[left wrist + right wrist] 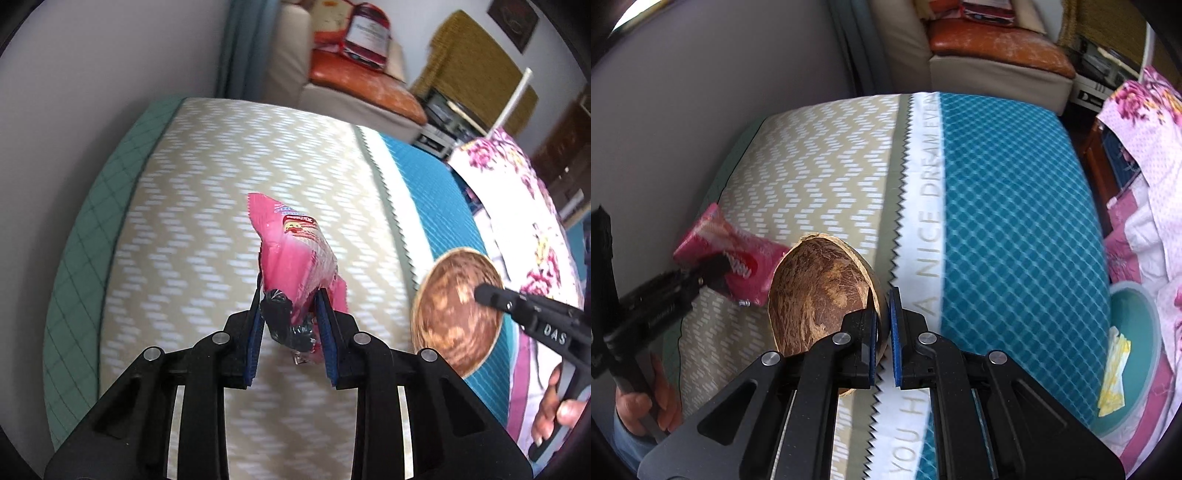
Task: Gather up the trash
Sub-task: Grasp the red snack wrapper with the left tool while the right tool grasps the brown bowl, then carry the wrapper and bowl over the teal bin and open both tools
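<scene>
Now pink wrapper [295, 254] sits pinched inside left claw [290, 314]

The pink wrapper's [295, 254] lower end sat hidden behind the left gripper's [291, 332] pads, its print too blurred to read. The coconut shell's [816, 291] rim vanished behind the right gripper [882, 332], and the bedsheet's [1015, 206] lettering ran off the frame.
</scene>
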Motion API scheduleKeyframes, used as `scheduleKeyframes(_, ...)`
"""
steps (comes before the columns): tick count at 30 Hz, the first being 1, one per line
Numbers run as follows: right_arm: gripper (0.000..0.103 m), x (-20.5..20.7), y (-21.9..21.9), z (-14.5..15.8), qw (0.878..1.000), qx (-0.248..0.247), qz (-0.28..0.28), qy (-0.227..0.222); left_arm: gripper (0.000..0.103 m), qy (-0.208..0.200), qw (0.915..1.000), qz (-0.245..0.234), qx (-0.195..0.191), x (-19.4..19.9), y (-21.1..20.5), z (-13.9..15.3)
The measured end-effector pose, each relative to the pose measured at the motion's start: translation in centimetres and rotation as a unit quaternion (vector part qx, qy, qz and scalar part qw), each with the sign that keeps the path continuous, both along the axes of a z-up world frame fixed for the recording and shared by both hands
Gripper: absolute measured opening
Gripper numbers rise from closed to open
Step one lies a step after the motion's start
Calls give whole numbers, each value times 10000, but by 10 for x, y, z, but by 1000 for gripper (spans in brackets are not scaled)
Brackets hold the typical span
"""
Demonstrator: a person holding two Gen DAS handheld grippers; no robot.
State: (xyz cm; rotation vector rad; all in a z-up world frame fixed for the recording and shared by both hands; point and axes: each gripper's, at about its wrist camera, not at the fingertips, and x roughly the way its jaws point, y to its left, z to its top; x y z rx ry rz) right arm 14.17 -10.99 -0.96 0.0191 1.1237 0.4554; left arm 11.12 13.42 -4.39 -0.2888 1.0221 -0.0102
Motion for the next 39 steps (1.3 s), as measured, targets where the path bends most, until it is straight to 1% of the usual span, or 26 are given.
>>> scheduleKeyframes(8, 6, -14, -60, 11, 9984, 314, -438, -147, 29, -114, 9985, -486, 214, -12, -60, 24)
scheduleKeyframes(9, 6, -18, -76, 13, 9976, 376, -549, -171, 29, -122, 9982, -534, 235, -13, -67, 26)
scheduleKeyframes(11, 6, -21, -89, 14, 9969, 426, -633, -183, 29, -138, 9973, -658, 293, -16, -85, 32)
scheduleKeyframes(12, 6, -25, -106, 15, 9958, 483, -755, -193, 29, -143, 9969, -710, 315, -18, -93, 34)
scheduleKeyframes(16, 6, -31, -142, 12, 9927, 599, -1025, -198, 29, -138, 9942, -993, 387, -19, -131, 40)
scheduleKeyframes(18, 6, -36, -169, 10, 9900, 658, -1229, -203, 29, -134, 9922, -1156, 436, -20, -153, 41)
scheduleKeyframes(19, 6, -38, -175, 8, 9893, 667, -1280, -205, 29, -133, 9911, -1240, 459, -20, -163, 42)
scheduleKeyframes(20, 6, -41, -192, 7, 9872, 695, -1420, -212, 29, -131, 9898, -1337, 479, -20, -175, 43)
scheduleKeyframes(21, 6, -41, -198, 4, 9864, 701, -1474, -216, 29, -130, 9887, -1411, 489, -20, -185, 43)
scheduleKeyframes(24, 6, -47, -235, 0, 9808, 718, -1794, -251, 29, -118, 9843, -1683, 521, -19, -219, 42)
scheduleKeyframes(30, 7, -64, -306, -10, 9693, 581, -2371, -313, 29, -35, 9739, -2201, 554, -16, -283, 34)
scheduleKeyframes(34, 7, -68, -338, -15, 9633, 519, -2614, -326, 29, 41, 9677, -2449, 593, -13, -320, 29)
scheduleKeyframes(39, 7, -72, -369, -25, 9592, 466, -2771, -309, 29, 135, 9580, -2771, 731, -9, -361, 19)
